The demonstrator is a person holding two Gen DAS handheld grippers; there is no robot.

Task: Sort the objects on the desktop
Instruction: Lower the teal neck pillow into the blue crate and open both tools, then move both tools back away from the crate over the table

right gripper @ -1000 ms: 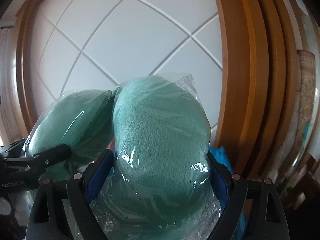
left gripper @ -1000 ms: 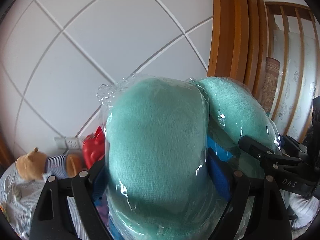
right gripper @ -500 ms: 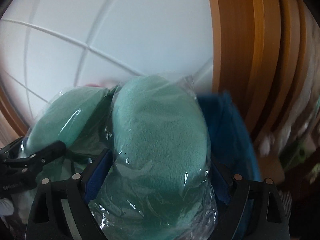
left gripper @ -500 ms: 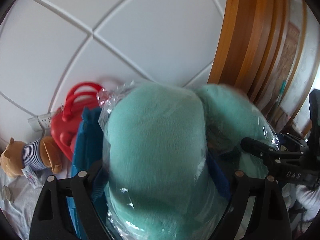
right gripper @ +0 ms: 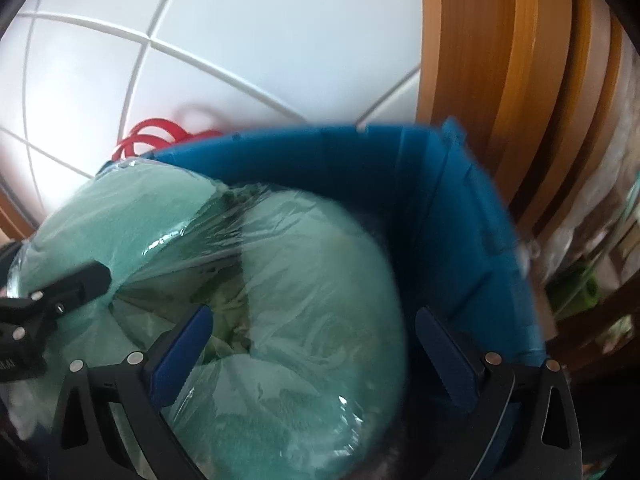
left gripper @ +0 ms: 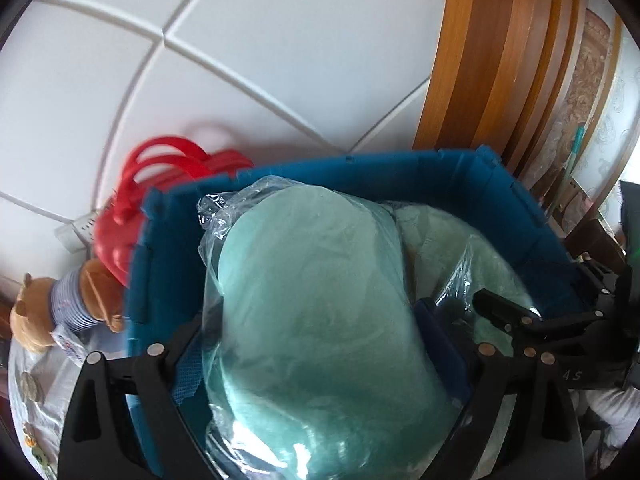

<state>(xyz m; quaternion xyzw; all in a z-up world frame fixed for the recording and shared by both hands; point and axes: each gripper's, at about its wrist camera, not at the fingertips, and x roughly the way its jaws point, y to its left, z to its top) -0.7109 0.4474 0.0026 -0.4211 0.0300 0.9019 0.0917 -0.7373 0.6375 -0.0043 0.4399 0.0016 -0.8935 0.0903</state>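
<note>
Backdrop: white padded wall panel with crossing seams (left gripper: 280,40), edged on one side by a curved brown wooden frame (left gripper: 500,60); no worktop shows clearly.
Landmark: blue plastic storage bin with notched walls (left gripper: 360,172), open at the top, standing just in front of the panel.
Task's thing: mint-green U-shaped plush neck pillow in a clear plastic bag (left gripper: 320,300), held over the bin's mouth with its far end already below the rim; whether it rests on the bin's floor is hidden.
Left hand-held gripper (left gripper: 316,344): fingers spread wide and pressed against the two flanks of one pillow arm, gripping it.
Right hand-held gripper (right gripper: 316,344): holding the other pillow arm the same way, blue pads sunk into the bag on both sides.
Beside the bin: red plastic basket with loop handles (left gripper: 160,168) touching its far-left corner; brown teddy bear in a striped shirt (left gripper: 60,304) lying just left of the bin.
Step in hand, as I judge it: lowering the pillow into the bin.
Doing it well: keep both grippers level so the U does not twist; centre it between the bin walls; let the soft bulk compress instead of forcing it.
Risk: the slick bag may slip through the pads or snag on the notched rim.
Release: both sides together, only once the pillow's weight sits inside the bin.
</note>
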